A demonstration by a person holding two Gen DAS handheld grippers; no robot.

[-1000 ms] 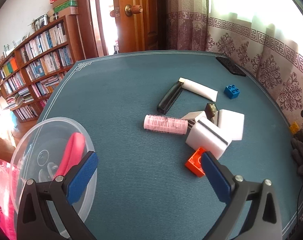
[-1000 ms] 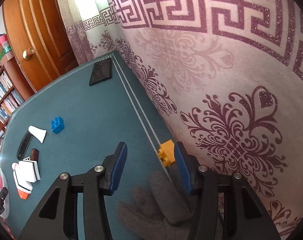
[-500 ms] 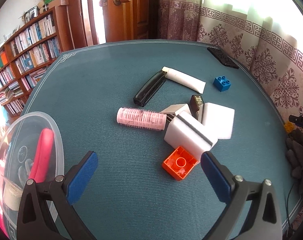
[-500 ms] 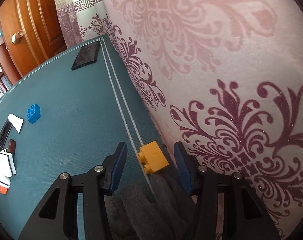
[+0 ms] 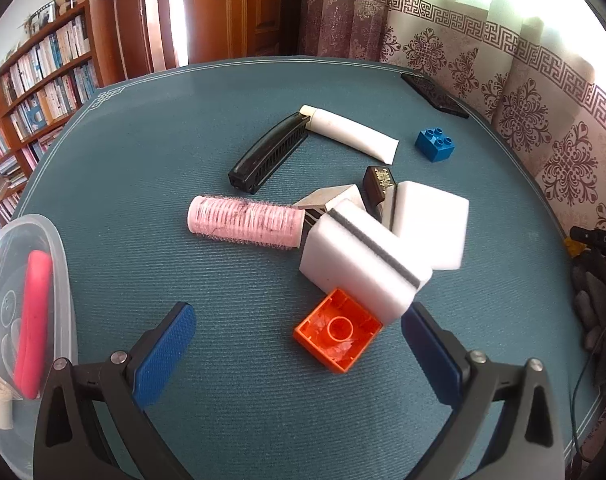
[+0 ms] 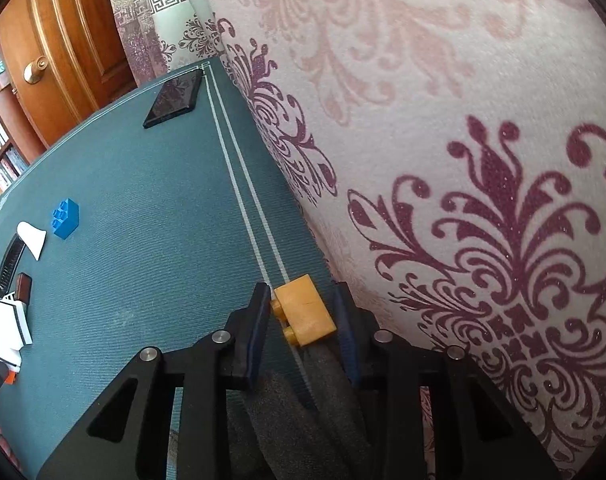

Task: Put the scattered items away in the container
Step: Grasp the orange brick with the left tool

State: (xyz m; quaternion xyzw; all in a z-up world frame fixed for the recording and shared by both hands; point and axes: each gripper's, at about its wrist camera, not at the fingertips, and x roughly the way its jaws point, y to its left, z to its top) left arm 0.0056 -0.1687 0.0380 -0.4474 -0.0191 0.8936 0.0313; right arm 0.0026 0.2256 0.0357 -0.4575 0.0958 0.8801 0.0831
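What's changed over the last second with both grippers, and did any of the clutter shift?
The right gripper closed in on the yellow brick at the table edge; its fingers now bracket the brick closely, though contact is unclear. The left gripper, open, swung away from the clear container toward the orange brick. The sponges, pink roller and blue brick lie as before.

A lived-in room at home.
Marked by a packed bookshelf (image 5: 35, 92), a wooden door (image 5: 239, 8) with brass knob, patterned curtains (image 5: 543, 128), a teal-covered table (image 5: 151, 168).
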